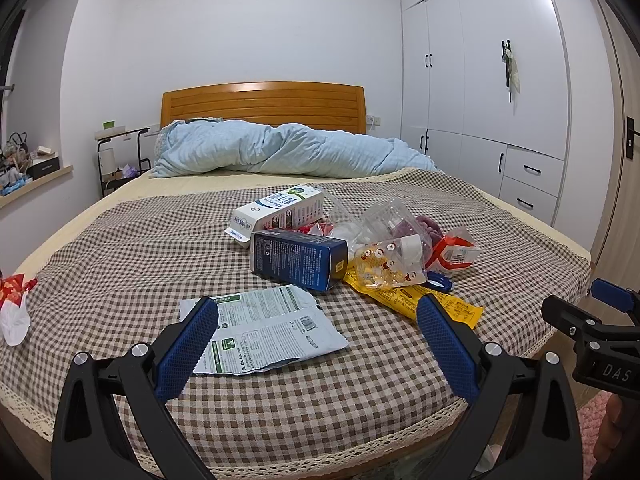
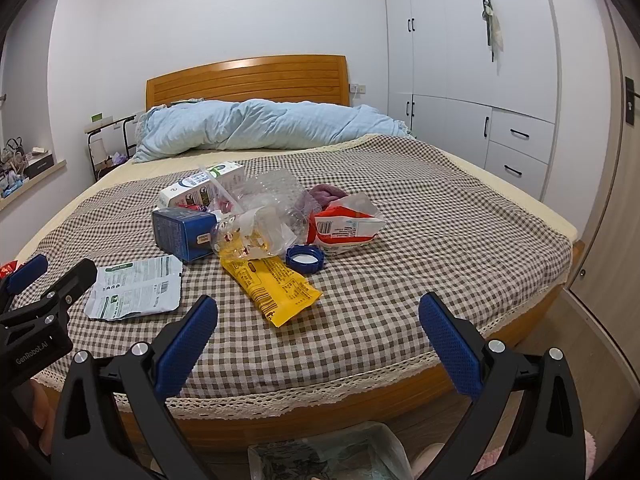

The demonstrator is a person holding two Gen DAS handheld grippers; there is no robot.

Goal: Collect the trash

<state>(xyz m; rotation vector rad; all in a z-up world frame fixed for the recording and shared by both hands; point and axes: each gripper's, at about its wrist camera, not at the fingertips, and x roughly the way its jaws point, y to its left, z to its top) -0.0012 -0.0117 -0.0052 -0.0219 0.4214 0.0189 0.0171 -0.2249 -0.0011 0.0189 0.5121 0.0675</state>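
Observation:
Trash lies heaped on the checked bedspread (image 1: 120,248): a flat white-and-green wrapper (image 1: 268,328) (image 2: 136,292), a dark blue box (image 1: 300,258) (image 2: 180,232), a white carton (image 1: 280,208) (image 2: 200,190), a yellow wrapper (image 1: 424,300) (image 2: 276,284), clear crumpled plastic (image 1: 384,256) (image 2: 264,216), a red-and-white pouch (image 1: 452,254) (image 2: 344,226) and a blue lid (image 2: 305,258). My left gripper (image 1: 318,314) is open, just short of the flat wrapper. My right gripper (image 2: 318,314) is open over the bed's foot edge, nothing between its fingers.
A crumpled red-and-white wrapper (image 1: 14,304) lies at the bed's left edge. A rolled blue duvet (image 1: 288,152) rests by the wooden headboard (image 1: 264,106). White wardrobes (image 1: 488,80) stand on the right. A lined bin (image 2: 328,456) sits on the floor below the bed's foot.

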